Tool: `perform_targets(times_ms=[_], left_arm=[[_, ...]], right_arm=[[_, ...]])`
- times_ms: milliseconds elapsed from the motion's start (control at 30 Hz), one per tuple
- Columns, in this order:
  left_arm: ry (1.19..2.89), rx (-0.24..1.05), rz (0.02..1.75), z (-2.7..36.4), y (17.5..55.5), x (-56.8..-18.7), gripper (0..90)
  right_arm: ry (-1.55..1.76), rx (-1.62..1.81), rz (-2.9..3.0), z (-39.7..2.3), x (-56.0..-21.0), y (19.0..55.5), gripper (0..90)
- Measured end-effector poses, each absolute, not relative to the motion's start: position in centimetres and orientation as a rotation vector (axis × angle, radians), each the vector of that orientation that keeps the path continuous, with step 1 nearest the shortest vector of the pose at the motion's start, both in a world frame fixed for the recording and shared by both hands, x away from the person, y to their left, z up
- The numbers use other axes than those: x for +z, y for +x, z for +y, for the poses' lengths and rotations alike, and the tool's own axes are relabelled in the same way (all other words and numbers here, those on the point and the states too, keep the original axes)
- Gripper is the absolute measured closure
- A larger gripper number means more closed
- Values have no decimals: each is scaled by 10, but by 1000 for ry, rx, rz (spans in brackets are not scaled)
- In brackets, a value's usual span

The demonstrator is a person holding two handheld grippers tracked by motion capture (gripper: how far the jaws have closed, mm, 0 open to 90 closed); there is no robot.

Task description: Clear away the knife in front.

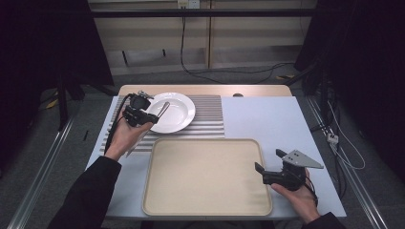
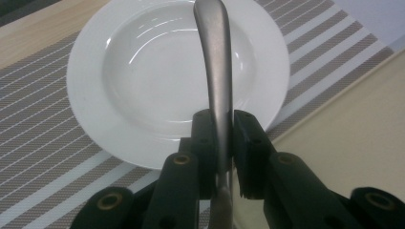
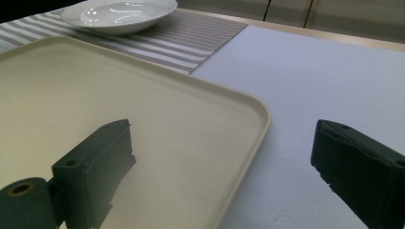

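Striped placemat [image 1: 210, 114] side: my left gripper [image 1: 143, 116] clamps a grey metal utensil handle [image 2: 216, 62] pointing over the white round plate [image 2: 133, 71] (right gripper [image 1: 268, 170] wide open, near the beige tray [image 1: 205, 210]).

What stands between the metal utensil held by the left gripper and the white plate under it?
Nothing visible does. The left gripper is shut on the metal utensil, whose handle reaches out over the white plate. The plate's bowl looks empty.
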State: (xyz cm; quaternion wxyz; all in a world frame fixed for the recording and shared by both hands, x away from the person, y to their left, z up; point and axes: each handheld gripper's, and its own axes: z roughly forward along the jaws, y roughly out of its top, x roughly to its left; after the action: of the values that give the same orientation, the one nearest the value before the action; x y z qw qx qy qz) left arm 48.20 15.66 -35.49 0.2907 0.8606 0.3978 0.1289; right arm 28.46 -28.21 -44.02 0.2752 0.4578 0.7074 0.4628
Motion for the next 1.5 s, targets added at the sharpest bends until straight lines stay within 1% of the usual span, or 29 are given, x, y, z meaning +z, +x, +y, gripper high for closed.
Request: perform_targets(times_ms=[500,667,867,1000,1267,1367,1467,1500], left_arm=[[2345,282,990,133,457,-360,798],[2375,288,968,123,447,-363,798],[2368,255,951,116,437,-369,798],[2408,236,923,111,430,-372,798],[2423,234,922,106,420,-373,798],[2423,216,927,104,417,-376,798],[2422,239,947,102,414,-381,798],[2422,221,947,102,413,-383,798]], right_arm=[[1235,1247,1901,-282,-440,285,70],[1235,1246,1901,-282,-440,285,70],[1235,1246,1902,-283,-440,285,70],[1233,1251,1904,-282,-440,285,70],[1231,1249,1905,-283,-440,285,70],[1231,1249,1907,-282,-440,284,70],[1232,1249,1906,-282,-440,285,70],[1233,1248,1906,-282,-440,285,70]])
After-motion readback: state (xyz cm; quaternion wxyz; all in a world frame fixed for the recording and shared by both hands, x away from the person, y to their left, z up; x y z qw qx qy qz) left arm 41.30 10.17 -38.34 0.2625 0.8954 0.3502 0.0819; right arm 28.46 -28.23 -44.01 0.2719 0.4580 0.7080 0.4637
